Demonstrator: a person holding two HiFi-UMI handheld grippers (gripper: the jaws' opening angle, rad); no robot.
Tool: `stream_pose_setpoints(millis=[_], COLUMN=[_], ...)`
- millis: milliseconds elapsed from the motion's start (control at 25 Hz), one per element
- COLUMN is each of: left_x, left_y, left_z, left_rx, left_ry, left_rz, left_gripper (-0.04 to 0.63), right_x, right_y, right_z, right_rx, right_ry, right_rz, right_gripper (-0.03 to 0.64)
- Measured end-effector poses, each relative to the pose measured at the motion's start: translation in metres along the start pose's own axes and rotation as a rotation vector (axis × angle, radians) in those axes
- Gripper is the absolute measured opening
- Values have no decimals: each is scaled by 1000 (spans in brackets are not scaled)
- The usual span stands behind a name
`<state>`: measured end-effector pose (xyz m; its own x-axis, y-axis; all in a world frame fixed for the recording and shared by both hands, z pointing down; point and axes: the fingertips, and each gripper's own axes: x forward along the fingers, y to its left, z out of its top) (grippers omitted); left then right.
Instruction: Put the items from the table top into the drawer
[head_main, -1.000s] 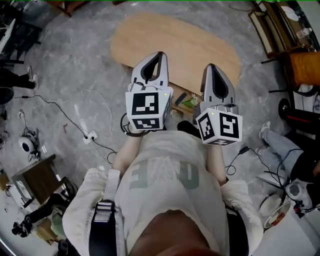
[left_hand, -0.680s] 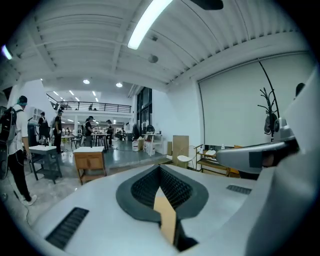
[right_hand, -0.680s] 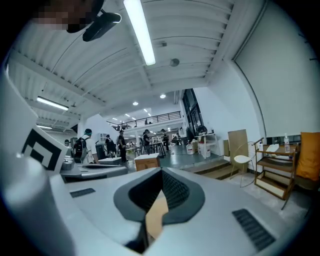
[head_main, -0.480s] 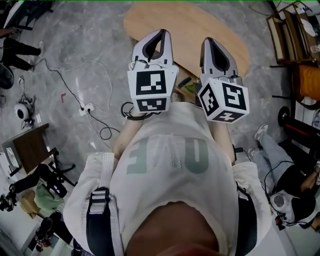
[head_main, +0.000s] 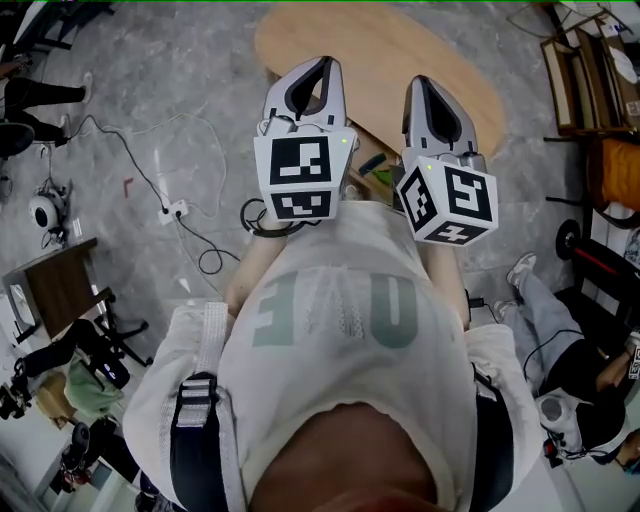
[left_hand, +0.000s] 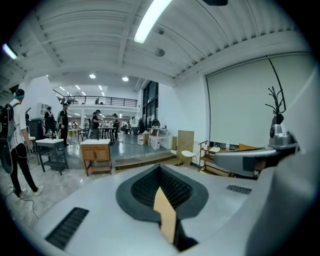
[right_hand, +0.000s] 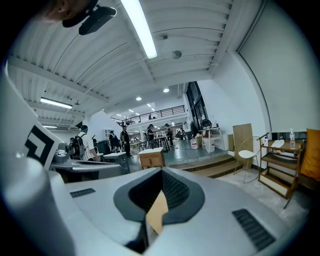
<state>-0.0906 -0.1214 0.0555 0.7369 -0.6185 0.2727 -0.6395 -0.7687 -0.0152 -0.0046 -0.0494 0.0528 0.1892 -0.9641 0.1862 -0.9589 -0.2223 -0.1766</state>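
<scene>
In the head view my two grippers are held side by side in front of the person's chest, pointing at the near edge of an oval wooden table. The left gripper is shut with nothing in it, and so is the right gripper. Both gripper views look out level across a large hall, with the left gripper and the right gripper showing their jaws pressed together. Small items, one dark and one greenish, show between the grippers below the table's edge. No drawer can be made out.
Cables and a power strip lie on the grey floor at left, near a small dark cabinet. Wooden shelving stands at the upper right. A seated person's legs are at right. People and a wooden cabinet stand far off.
Since a second ago both grippers have shifted up the head view toward the table's near edge. Over the last half second they have hardly moved. Both stay shut.
</scene>
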Motion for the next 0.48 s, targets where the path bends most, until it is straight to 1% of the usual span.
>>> stream_pose_setpoints(millis=[240,480], left_x=[-1,0], left_y=[8,5], left_z=[3,0], left_rx=[-16,-19], left_ry=[-6,-9], left_rz=[8,4], left_gripper=[8,8], right_x=[2,3], right_y=[2,-1], right_z=[2,0], right_rx=[-14,-24], right_ry=[3,2], right_rz=[-6,-6], right_gripper=[5,5])
